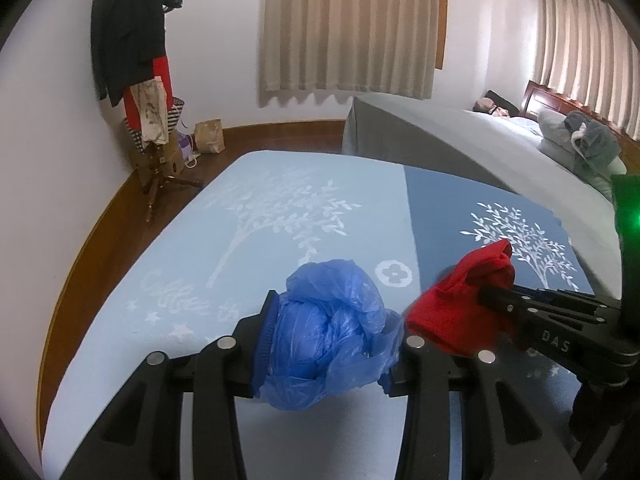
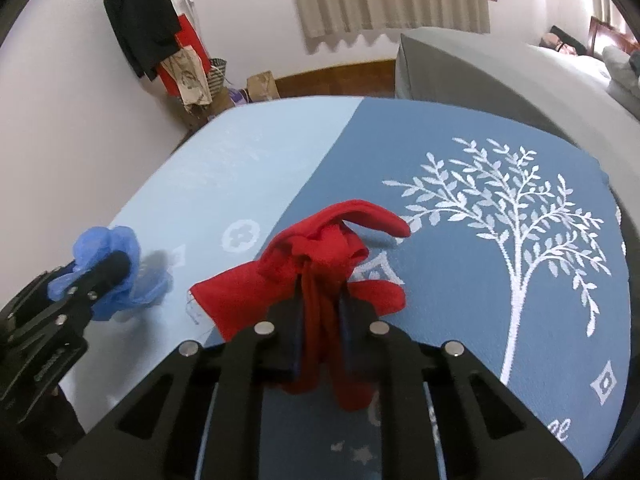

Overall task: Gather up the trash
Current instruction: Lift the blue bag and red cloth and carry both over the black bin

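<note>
My left gripper [image 1: 330,344] is shut on a crumpled blue plastic bag [image 1: 332,332] and holds it just above the blue tablecloth [image 1: 200,248]. It also shows at the left of the right wrist view [image 2: 116,276]. My right gripper [image 2: 322,304] is shut on a bunched red cloth [image 2: 320,256] over the darker half of the tablecloth [image 2: 460,280]. The red cloth also shows in the left wrist view [image 1: 460,300], right of the bag, with the right gripper's fingers [image 1: 520,300] clamped on it.
A grey-covered bed [image 1: 460,136] stands behind the table at the right, with pillows [image 1: 580,140]. A coat stand [image 1: 136,60] with hung clothes and bags stands in the far left corner. A paper bag [image 1: 209,136] sits on the wooden floor by the wall.
</note>
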